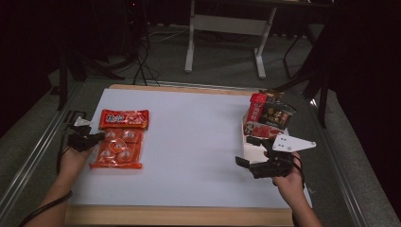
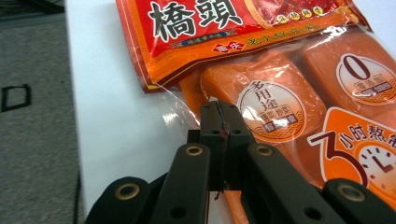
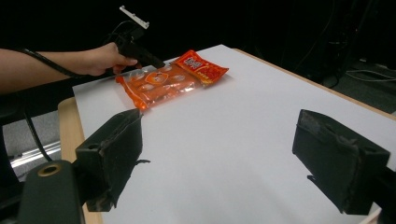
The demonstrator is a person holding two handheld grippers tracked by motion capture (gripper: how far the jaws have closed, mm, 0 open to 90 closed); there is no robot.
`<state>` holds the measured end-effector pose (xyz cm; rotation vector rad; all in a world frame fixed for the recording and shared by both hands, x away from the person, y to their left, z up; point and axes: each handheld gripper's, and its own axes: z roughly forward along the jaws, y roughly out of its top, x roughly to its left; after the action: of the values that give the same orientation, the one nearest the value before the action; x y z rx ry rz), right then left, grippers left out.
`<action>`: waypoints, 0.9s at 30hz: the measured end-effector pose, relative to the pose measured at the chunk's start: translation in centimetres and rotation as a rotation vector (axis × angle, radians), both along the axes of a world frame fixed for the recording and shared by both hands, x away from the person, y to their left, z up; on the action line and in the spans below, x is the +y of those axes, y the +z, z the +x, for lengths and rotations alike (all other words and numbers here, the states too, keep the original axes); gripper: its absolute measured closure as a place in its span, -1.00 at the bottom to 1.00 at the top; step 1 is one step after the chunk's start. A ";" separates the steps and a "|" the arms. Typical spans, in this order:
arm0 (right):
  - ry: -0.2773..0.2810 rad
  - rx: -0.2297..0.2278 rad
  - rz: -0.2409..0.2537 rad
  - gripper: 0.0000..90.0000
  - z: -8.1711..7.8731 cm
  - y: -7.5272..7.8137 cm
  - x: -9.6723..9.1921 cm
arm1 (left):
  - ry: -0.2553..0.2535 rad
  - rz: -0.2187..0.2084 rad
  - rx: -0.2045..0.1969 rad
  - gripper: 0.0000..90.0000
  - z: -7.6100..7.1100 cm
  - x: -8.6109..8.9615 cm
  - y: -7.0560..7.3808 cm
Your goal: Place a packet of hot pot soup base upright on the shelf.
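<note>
The orange packet (image 1: 116,152) lies flat near the left edge of the white sheet (image 1: 189,142), a clear-fronted pack with round orange labels showing through the film. Its far end touches, and seems to slip slightly under, a red packet (image 1: 124,119) with large printed characters, which lies crosswise just beyond it. In the left gripper view the clear film at the orange packet's (image 2: 289,107) near corner sits right at the jaw tips, with the red packet (image 2: 224,32) above. The left gripper (image 1: 97,137) is at that left edge of the orange packet, its jaws clenched fully together with no gap between them; whether a fold of film is pinched between the tips cannot be told. The left hand (image 1: 73,158) holds it low over the sheet, and the right gripper view shows the same gripper (image 3: 156,63) pressed down at the packet's (image 3: 159,84) edge. The right gripper (image 1: 248,151) hovers over the right side of the sheet with its jaws spread wide and nothing between them, held by the right hand (image 1: 288,182). Just beyond it, at the sheet's right edge, stands a white tray (image 1: 247,144) holding several upright snack packets (image 1: 269,116) in red and dark wrappers. The sheet rests on a wooden table (image 1: 179,215).
</note>
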<state>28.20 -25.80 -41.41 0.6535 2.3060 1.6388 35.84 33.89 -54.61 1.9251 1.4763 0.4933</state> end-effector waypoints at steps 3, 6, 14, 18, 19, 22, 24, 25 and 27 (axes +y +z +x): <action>0.005 0.003 0.005 -0.65 0.0 -0.1 0.1 | -0.025 -0.005 0.001 1.00 0.2 -0.9 0.0; 0.008 0.001 0.001 -0.65 -0.1 0.0 0.1 | -0.056 -0.003 0.003 1.00 0.4 -2.0 0.1; 0.004 0.001 0.007 -0.65 -0.1 0.0 -0.1 | -0.150 -0.013 0.019 1.00 0.7 -5.1 0.4; 0.004 -0.005 0.009 -0.65 -0.2 0.0 -0.1 | -0.189 -0.024 0.019 1.00 0.7 -6.5 0.4; 0.002 -0.005 0.009 -0.65 -0.2 0.0 -0.2 | -0.197 -0.029 0.018 1.00 0.7 -6.8 0.4; -0.001 -0.003 0.010 -0.65 -0.2 0.0 -0.3 | -0.221 -0.041 0.013 1.00 0.6 -7.7 0.4; -0.002 -0.005 0.009 -0.65 -0.3 0.1 -0.4 | -0.240 -0.047 0.012 1.00 0.5 -8.4 0.4; -0.003 -0.006 0.009 -0.65 -0.3 0.1 -0.4 | -0.247 -0.045 0.012 1.00 0.5 -8.7 0.4; -0.004 -0.009 0.009 -0.65 -0.3 0.2 -0.4 | -0.268 -0.048 0.010 1.00 0.4 -9.4 0.5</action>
<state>27.92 -26.24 -41.25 0.6511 2.2914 1.6481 36.26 24.50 -54.14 2.0496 1.2006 0.3233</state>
